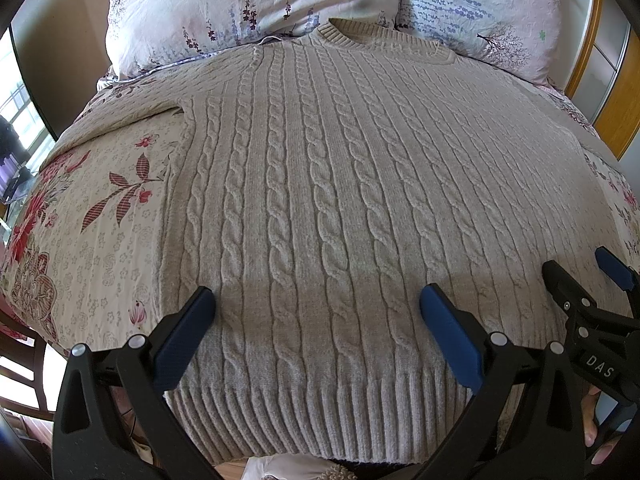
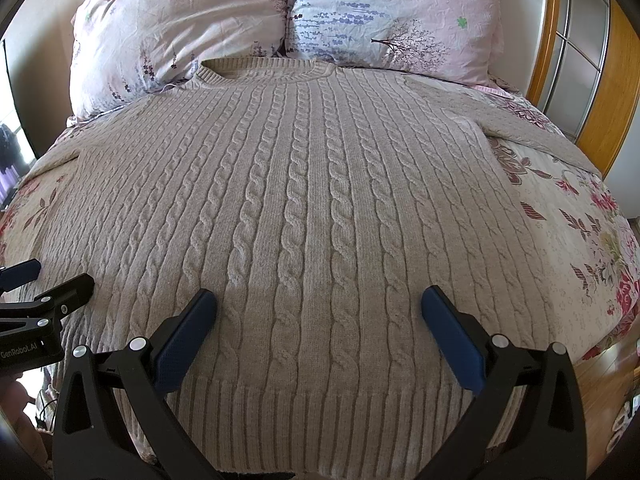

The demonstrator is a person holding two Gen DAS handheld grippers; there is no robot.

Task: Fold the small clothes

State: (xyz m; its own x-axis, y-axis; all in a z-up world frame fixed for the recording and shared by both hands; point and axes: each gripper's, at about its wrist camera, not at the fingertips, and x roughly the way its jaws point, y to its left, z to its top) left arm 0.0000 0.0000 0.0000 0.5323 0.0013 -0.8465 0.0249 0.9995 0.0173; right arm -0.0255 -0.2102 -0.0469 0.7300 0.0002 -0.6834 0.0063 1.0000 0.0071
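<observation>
**A:** What are you working on, and where?

**B:** You have a bed with a floral bedspread in cream, red and pink. Two pillows lie at the far end: a pink floral pillow on the left and a lavender-print pillow on the right. A wooden frame with glass panes stands at the far right, and a window shows bright at the left edge.

**A:** And the garment?

**B:** The beige cable-knit sweater lies flat and face up, filling the middle of the bed. Its collar points to the far end and touches the pillows; its ribbed hem runs along the near edge, right below you. The sleeves stretch out to either side, the left sleeve over the bedspread and the right sleeve toward the wooden frame.

**A:** How do your tongs stand?

**B:** Your left gripper hovers over the near part of the sweater just above the hem, its blue-padded fingers spread wide with nothing between them. Your right gripper sits beside it, to its right, at the same height, likewise spread wide and holding nothing. Whether the pads touch the knit, you cannot tell.

**A:** Any baskets or boxes?

**B:** None that you can see.
</observation>
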